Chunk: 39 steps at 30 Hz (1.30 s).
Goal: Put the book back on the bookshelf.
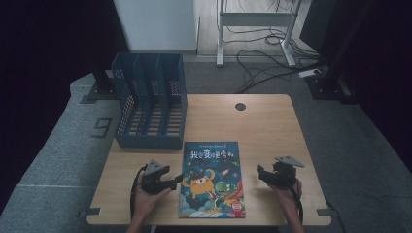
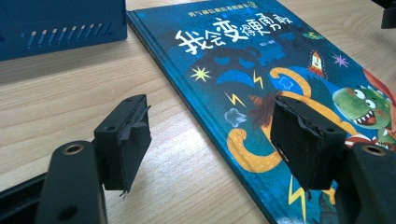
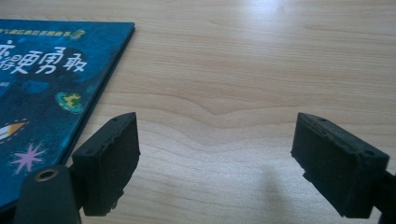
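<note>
Jaws of both the left gripper (image 1: 176, 181) and right gripper (image 1: 261, 173) stand apart, empty, flanking the blue illustrated hardcover picture book (image 1: 212, 178) lying flat on the light wooden table (image 1: 272, 126).

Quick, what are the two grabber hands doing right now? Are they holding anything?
Left gripper: open, holding nothing, jaws either side of the blue picture book's edge.
Right gripper: open, holding nothing, over the light wooden table.
</note>
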### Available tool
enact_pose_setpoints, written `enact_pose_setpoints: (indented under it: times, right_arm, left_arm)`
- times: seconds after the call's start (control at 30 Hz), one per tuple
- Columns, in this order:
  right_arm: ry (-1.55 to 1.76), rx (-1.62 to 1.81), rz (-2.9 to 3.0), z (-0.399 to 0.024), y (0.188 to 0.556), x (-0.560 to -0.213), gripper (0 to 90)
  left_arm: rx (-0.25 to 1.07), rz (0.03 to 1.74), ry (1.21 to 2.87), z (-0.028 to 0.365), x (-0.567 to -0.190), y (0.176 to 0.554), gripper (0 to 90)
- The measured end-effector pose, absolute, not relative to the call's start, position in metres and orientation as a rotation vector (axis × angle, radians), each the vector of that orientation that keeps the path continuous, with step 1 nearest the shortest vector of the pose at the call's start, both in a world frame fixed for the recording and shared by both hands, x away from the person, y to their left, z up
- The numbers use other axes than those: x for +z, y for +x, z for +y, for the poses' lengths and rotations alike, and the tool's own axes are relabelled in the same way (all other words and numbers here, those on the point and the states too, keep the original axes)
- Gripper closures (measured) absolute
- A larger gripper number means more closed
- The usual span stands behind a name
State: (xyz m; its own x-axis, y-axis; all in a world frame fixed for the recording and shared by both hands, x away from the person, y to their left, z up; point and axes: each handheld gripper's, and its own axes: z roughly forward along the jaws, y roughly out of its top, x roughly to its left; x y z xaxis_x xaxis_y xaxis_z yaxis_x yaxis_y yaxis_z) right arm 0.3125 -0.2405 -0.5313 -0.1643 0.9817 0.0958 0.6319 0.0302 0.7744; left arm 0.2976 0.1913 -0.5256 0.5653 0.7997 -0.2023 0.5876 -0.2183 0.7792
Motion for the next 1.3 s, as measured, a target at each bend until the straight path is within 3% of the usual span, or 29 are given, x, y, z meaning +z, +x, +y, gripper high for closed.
enact_pose_setpoints:
  times: [1.3]
  right_arm:
    - [1.504,1.04,1.974,-0.192,0.306,-0.531,17.4]
  left_arm:
    - [0.27,1.089,1.99,0.162,-0.534,0.294,27.7]
